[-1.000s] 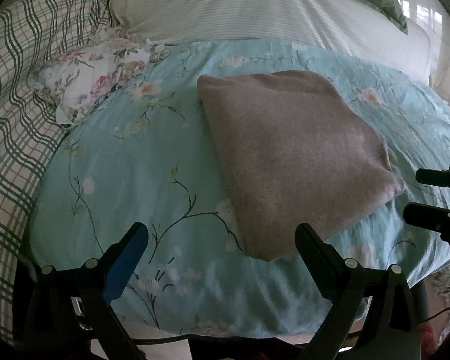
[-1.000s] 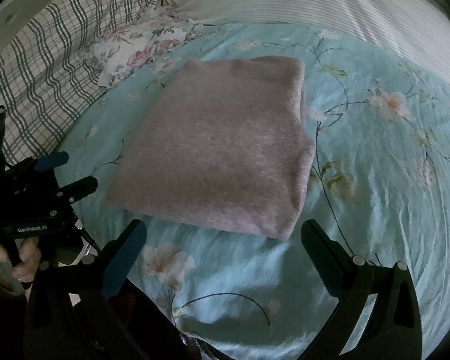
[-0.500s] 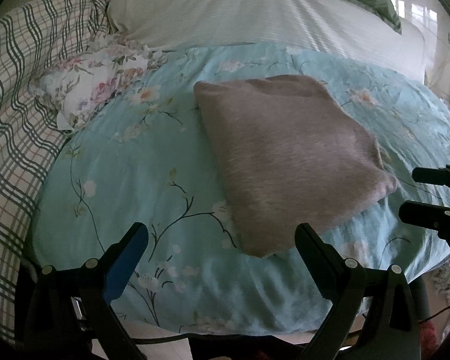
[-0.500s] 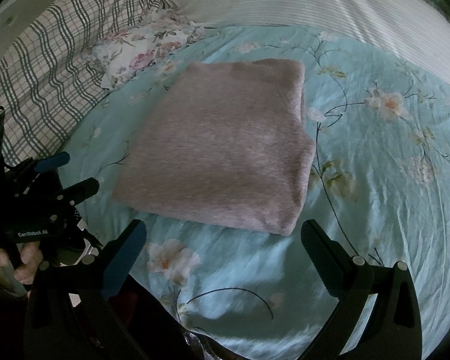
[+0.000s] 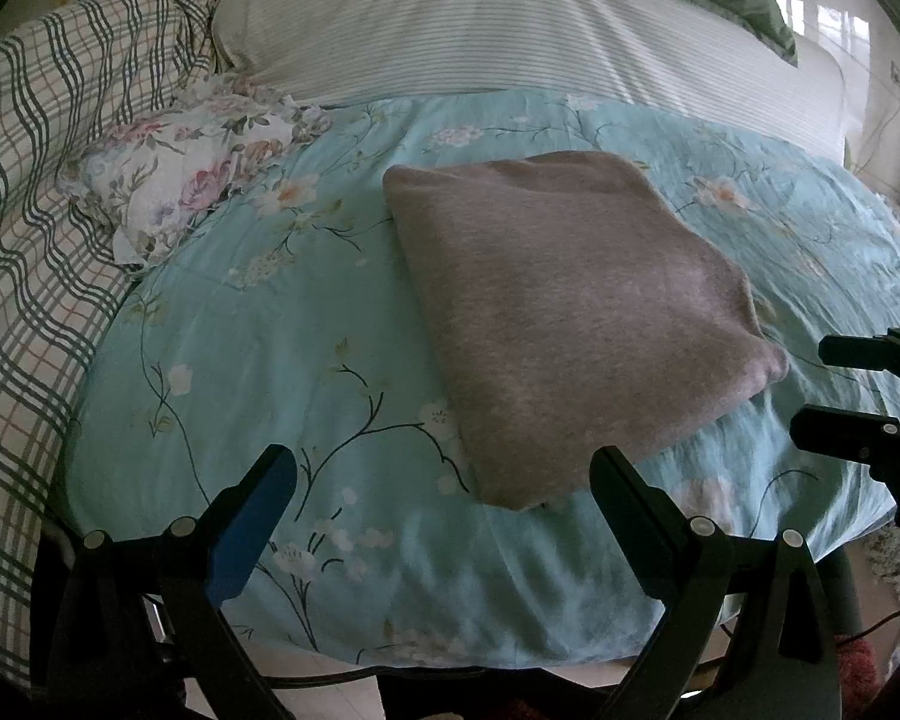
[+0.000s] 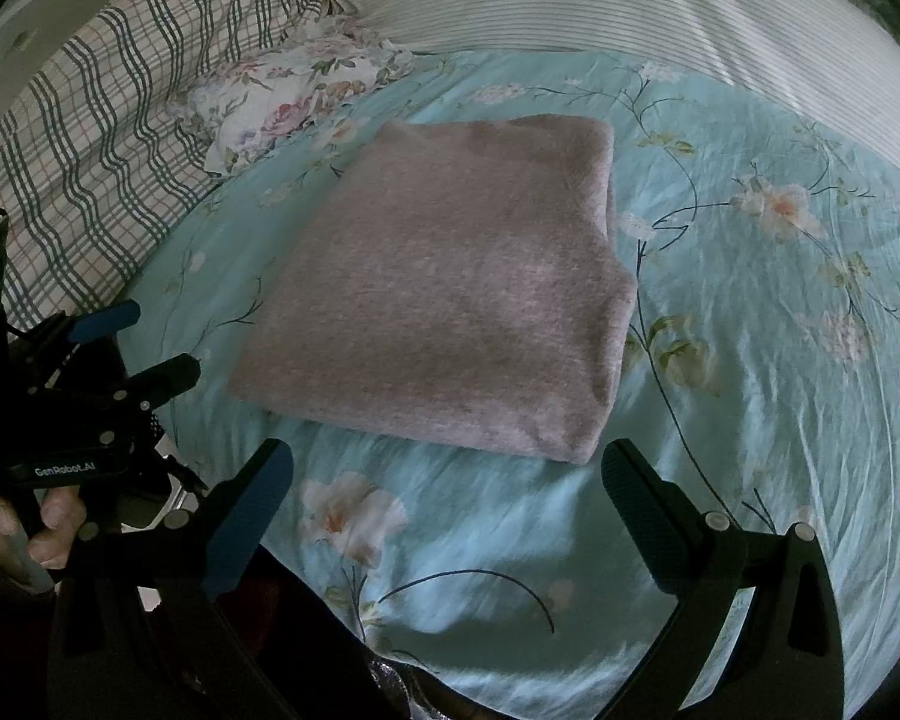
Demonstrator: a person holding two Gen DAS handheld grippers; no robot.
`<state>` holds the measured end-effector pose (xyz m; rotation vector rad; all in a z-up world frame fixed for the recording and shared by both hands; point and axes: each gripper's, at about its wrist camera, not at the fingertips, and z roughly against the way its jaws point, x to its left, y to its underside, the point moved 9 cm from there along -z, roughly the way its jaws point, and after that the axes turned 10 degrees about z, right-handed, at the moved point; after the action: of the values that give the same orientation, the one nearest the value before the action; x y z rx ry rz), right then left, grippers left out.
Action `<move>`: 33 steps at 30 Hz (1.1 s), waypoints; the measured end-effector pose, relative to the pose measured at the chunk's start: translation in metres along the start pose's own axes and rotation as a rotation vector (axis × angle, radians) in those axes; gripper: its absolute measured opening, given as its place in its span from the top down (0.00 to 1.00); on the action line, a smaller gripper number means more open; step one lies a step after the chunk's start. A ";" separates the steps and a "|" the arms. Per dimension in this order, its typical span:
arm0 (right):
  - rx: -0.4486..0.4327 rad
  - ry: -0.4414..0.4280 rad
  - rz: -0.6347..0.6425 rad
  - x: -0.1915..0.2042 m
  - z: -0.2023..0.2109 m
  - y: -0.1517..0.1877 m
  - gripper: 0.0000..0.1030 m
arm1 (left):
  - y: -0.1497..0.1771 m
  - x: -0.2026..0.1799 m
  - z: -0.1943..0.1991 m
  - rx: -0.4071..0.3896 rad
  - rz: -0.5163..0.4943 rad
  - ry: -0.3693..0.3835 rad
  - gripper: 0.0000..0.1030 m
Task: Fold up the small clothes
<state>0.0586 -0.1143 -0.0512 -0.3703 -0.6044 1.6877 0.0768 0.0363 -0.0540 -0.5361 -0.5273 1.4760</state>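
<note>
Folded mauve-grey knit garment on the bed, both grippers held off it and empty

Taken from the left, a plaid blanket and a rose-print cloth are seen at the bed's edge, well apart from the work; the left gripper is held above the near edge of the floral turquoise sheet, its fingers spread wide and nothing held. In the middle the folded garment is laid flat on that sheet as a neat rectangle, several layers thick, fuzzy and uniform in colour. It is judged light, soft and limp, prone to sagging and unfolding if lifted by one corner; a hold at the two near corners, through all layers, is suggested. On the right, the right gripper is likewise wide open and empty, just short of the garment's near edge.
</note>
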 end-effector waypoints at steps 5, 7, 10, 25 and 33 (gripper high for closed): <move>-0.004 -0.003 -0.001 -0.001 0.001 -0.001 0.01 | 0.000 0.001 0.000 0.000 -0.001 0.001 0.04; -0.007 -0.006 -0.001 -0.002 0.001 -0.001 0.01 | 0.000 0.001 0.000 -0.001 -0.001 0.002 0.04; -0.007 -0.006 -0.001 -0.002 0.001 -0.001 0.01 | -0.001 0.001 0.000 -0.001 -0.004 0.000 0.04; -0.011 -0.007 -0.003 -0.001 0.003 -0.002 0.00 | -0.002 0.001 0.003 -0.010 -0.004 -0.002 0.04; -0.013 -0.004 -0.007 0.003 0.003 -0.003 0.01 | -0.003 -0.001 0.003 -0.012 -0.007 -0.008 0.04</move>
<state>0.0581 -0.1114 -0.0466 -0.3731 -0.6192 1.6787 0.0772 0.0352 -0.0498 -0.5377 -0.5441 1.4695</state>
